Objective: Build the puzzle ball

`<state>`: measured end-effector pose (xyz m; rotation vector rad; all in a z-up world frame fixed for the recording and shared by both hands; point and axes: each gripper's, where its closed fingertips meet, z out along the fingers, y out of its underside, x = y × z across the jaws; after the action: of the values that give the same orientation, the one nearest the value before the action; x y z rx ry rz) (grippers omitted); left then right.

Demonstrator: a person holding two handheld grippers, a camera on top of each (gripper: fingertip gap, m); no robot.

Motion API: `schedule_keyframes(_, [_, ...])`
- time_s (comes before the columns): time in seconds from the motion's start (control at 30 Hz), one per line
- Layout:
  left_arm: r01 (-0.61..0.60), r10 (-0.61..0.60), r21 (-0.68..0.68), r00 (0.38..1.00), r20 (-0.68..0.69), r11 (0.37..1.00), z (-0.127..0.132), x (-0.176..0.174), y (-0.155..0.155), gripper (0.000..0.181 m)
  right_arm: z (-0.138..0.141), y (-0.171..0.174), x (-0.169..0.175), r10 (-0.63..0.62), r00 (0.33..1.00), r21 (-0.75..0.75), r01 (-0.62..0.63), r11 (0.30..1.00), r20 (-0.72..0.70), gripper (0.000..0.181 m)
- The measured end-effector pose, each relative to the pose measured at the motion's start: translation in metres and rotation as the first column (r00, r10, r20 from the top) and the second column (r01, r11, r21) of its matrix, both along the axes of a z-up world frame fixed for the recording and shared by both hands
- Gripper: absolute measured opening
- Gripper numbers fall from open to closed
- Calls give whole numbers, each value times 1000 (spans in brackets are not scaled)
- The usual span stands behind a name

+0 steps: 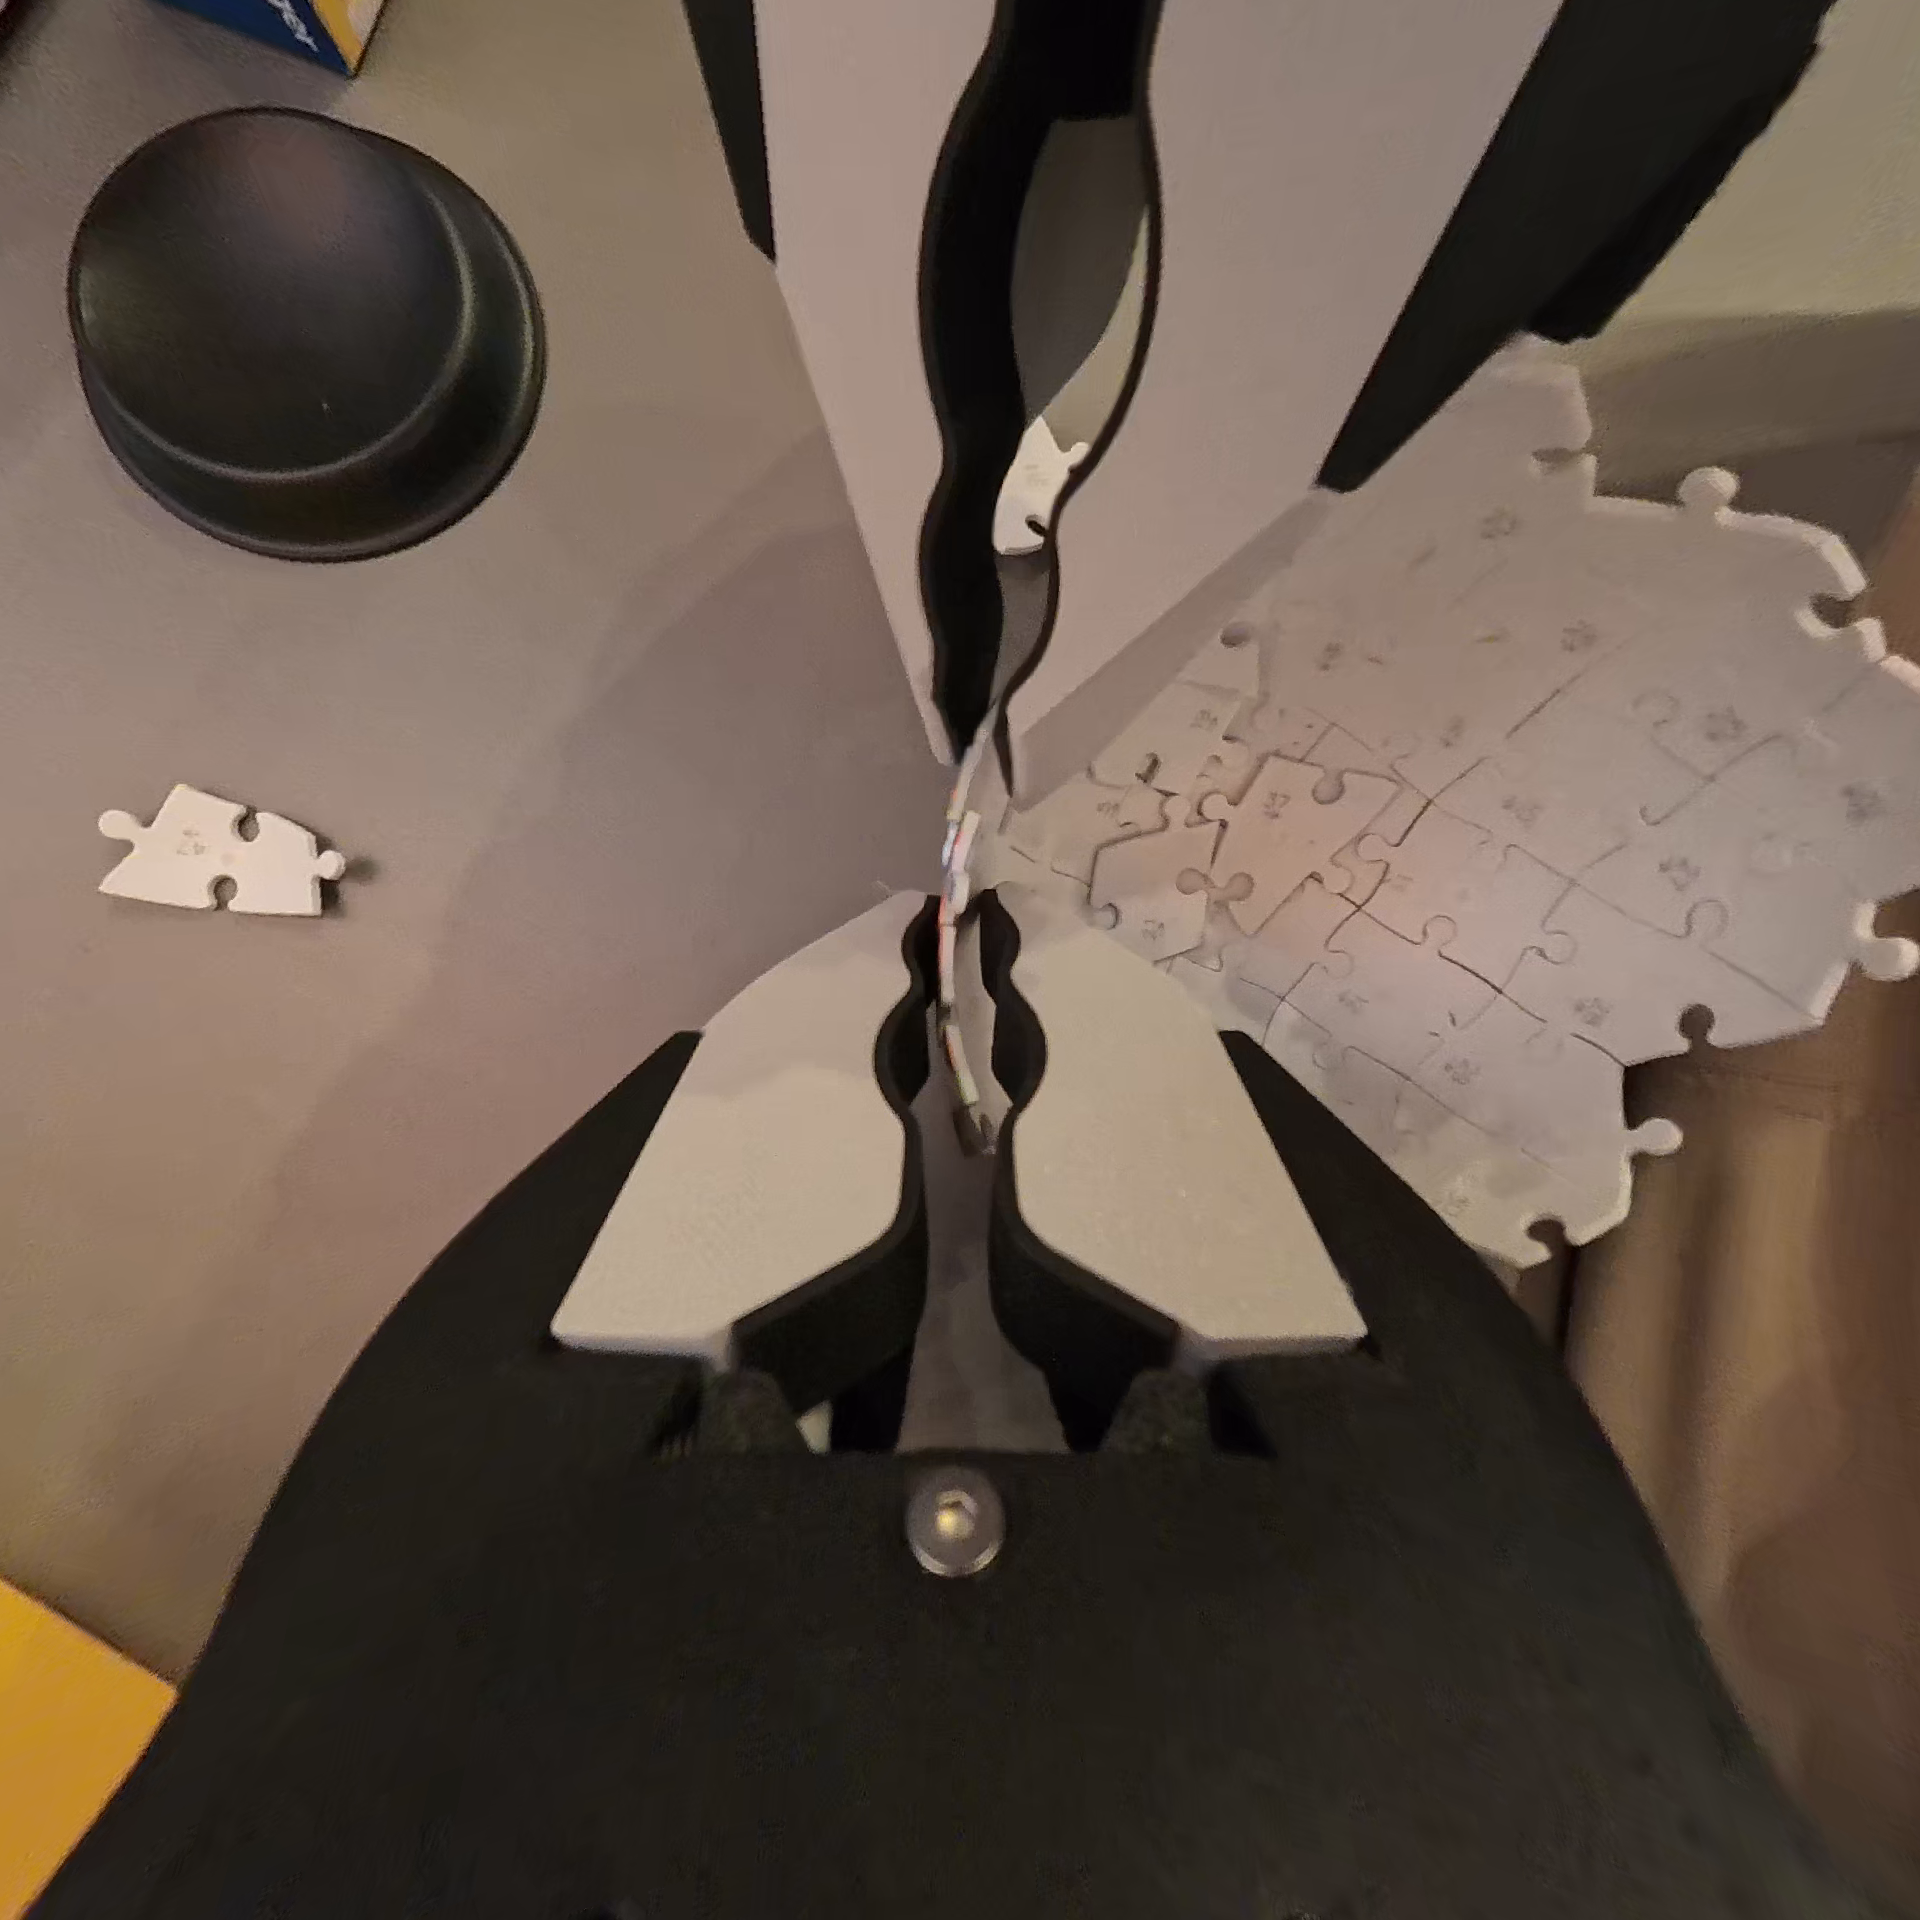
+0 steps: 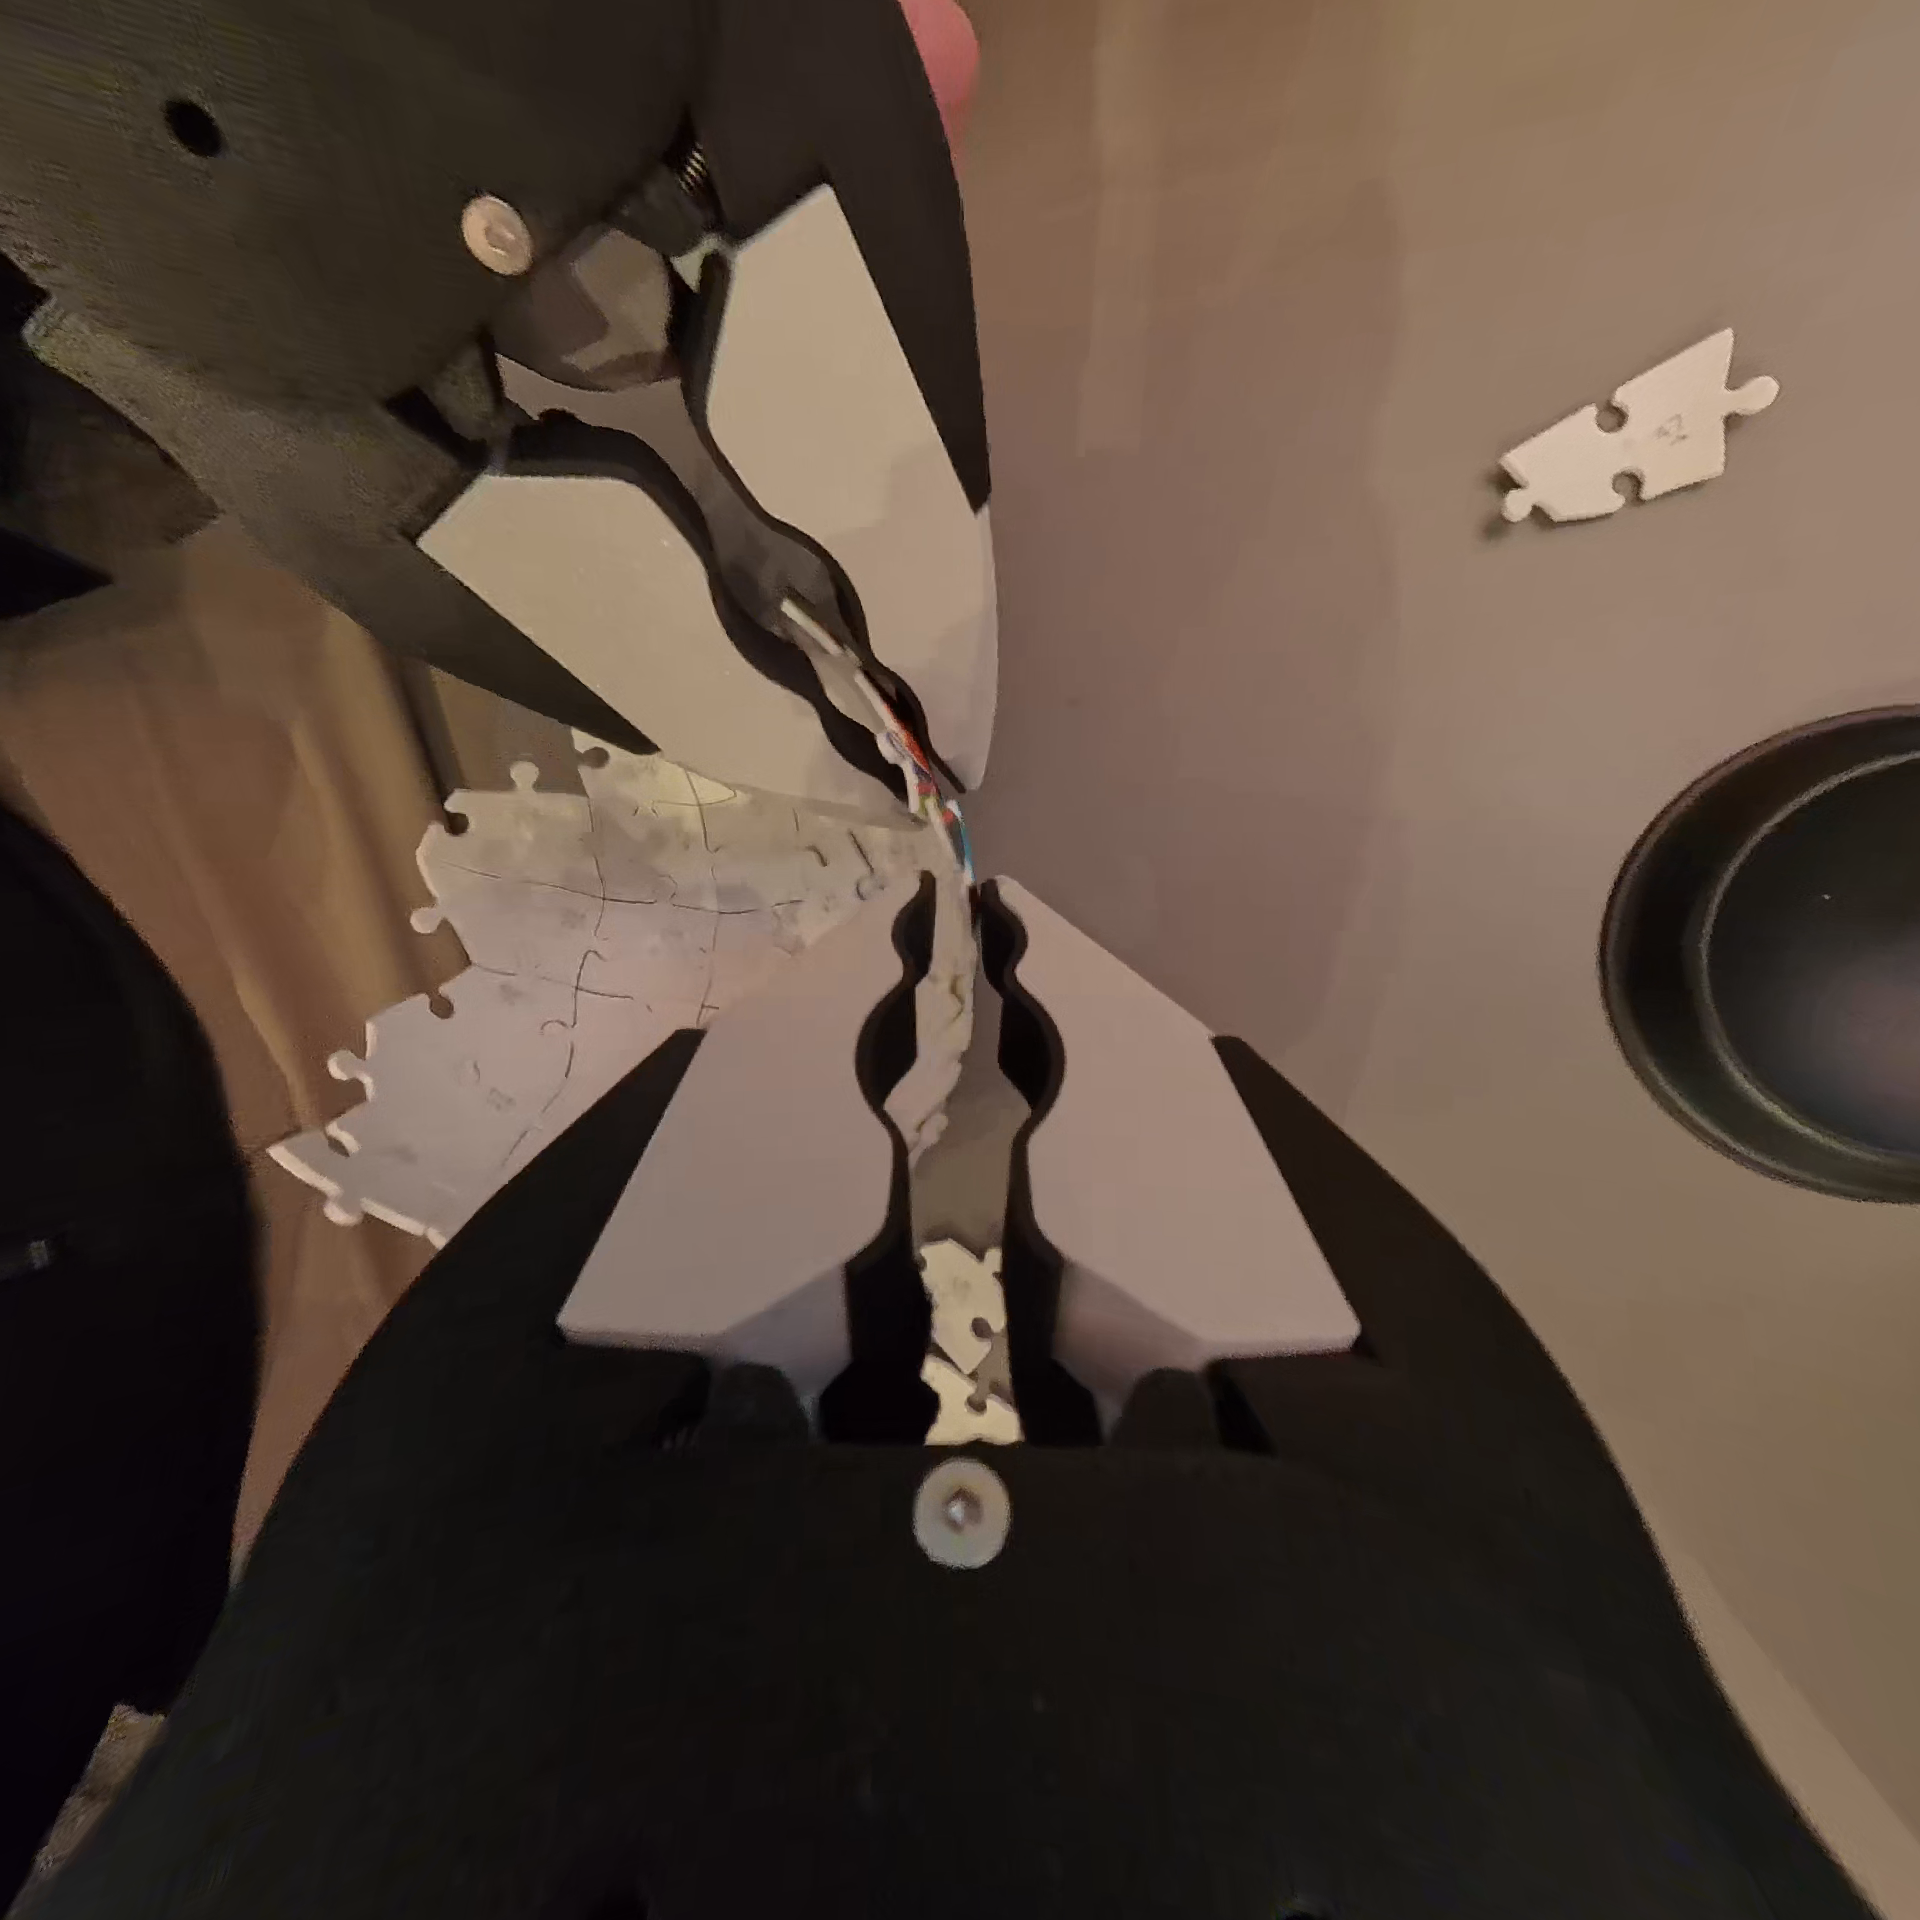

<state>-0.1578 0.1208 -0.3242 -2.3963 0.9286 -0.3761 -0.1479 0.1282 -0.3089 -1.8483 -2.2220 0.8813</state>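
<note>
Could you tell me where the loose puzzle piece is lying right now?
The loose puzzle piece lies on the grey table, left in the left wrist view, below the black bowl.

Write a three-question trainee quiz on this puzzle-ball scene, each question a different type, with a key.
1. True or false: the loose puzzle piece lies on the grey table, apart from the assembled puzzle shell.
2. Multiple choice: what does the left tool grip? A) the black round stand B) the edge of the assembled puzzle shell C) nothing
3. Fill in: the right tool meets the left tool nearly tip to ____ on the same edge.

Key: 1 true; 2 B; 3 tip. The black round stand sits untouched on the table.
</note>
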Motion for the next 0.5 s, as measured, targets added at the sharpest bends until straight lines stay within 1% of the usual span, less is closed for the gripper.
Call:
schedule_keyframes(0.17, [5,-5,1,1000,-16,1000,-2,1,1,7,-2,1,0,4,1000,-26,-4,1000,-15,3])
schedule_keyframes(0.27, [-4,4,-6,1000,-2,1000,-2,2,2,7,-2,1,0,21,999,-26,-22,999,-38,3])
schedule_keyframes(0.4, [-7,8,-20,999,33,1000,-3,3,2,8,-3,2,1,27,999,-35,-29,999,-45,0])
schedule_keyframes(0.5, [-9,14,-43,995,100,999,-1,4,1,6,-1,1,2,37,997,-60,-41,997,-63,0])
